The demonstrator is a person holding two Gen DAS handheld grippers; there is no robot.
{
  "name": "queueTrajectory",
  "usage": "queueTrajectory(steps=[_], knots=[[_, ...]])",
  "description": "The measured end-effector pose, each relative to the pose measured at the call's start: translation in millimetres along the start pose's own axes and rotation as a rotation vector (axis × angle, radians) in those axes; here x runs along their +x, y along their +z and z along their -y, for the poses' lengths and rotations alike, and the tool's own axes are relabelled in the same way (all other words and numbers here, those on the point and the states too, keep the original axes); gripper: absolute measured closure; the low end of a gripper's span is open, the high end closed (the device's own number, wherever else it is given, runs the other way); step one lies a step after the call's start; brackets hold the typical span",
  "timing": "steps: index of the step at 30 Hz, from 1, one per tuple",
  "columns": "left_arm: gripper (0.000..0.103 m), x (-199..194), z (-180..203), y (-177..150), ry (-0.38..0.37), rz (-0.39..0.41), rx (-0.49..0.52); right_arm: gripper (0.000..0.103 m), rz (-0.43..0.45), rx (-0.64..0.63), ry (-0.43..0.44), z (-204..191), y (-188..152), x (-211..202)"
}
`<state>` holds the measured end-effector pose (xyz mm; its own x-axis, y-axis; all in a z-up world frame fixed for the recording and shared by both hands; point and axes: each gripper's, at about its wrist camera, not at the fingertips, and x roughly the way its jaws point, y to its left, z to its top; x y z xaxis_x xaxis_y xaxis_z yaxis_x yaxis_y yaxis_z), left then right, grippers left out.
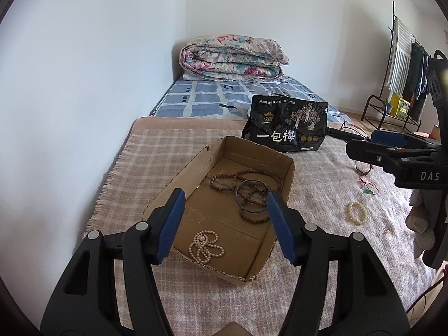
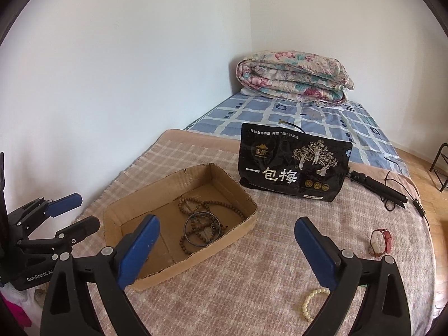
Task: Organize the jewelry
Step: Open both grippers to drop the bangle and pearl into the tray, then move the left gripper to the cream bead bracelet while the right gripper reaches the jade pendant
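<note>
Left hand-held gripper (image 1: 225, 224): jaws apart, empty, above near end of shallow brown cardboard box (image 1: 179, 173) on bed. Ahead of it in box: brown wooden bead strand (image 1: 224, 180), dark bangle (image 1: 252, 200); white pearl necklace (image 1: 205, 247) below. Right hand-held gripper (image 2: 226, 249): jaws wide apart, empty; cream bead bracelet (image 2: 312, 303) beside right finger.

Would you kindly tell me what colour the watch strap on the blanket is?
The watch strap is red, seen best in the right wrist view.

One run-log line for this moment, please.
left gripper: open, empty | right gripper: open, empty | cardboard box: brown beads, bangle, pearls | cream bracelet: outside on blanket
</note>
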<state>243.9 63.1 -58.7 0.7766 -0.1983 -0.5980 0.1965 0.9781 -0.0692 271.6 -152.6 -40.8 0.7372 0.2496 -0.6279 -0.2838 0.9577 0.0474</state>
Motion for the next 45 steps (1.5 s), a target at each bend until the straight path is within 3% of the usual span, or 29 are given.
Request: queueTrajectory(steps=[7, 11, 15, 29, 36, 45], knots=[[0.04, -10.4, 28.3, -2.1, -0.027, 0.006, 0.028, 0.0, 0.018, 0.032, -0.049, 32.1, -9.7, -25.6], [0.033, -14.9, 49.4, -5.0, -0.061, 0.012, 0.053, 0.0, 0.01, 0.047, -0.094, 56.5, -20.3, -38.1], [0.032, -15.7, 75.5, -10.2, -0.096, 0.012, 0.093, 0.0, 0.007, 0.062, -0.145, 87.1, -33.7, -51.3], [0.032, 20.8, 153.9, -28.9, -0.235, -0.059, 0.173, 0.0, -0.041, 0.136, -0.266, 202.1, -84.8, -72.2], [0.032, 46.8, 181.5, -35.2, -0.281, -0.094, 0.19, 0.004, -0.062, 0.19, -0.261, 243.3, -109.1, -67.3], [0.032, 88.4, 205.7, -42.4, -0.322, -0.161, 0.182, 0.021, -0.115, 0.199, -0.18, 260.9, -126.7, -38.1]])
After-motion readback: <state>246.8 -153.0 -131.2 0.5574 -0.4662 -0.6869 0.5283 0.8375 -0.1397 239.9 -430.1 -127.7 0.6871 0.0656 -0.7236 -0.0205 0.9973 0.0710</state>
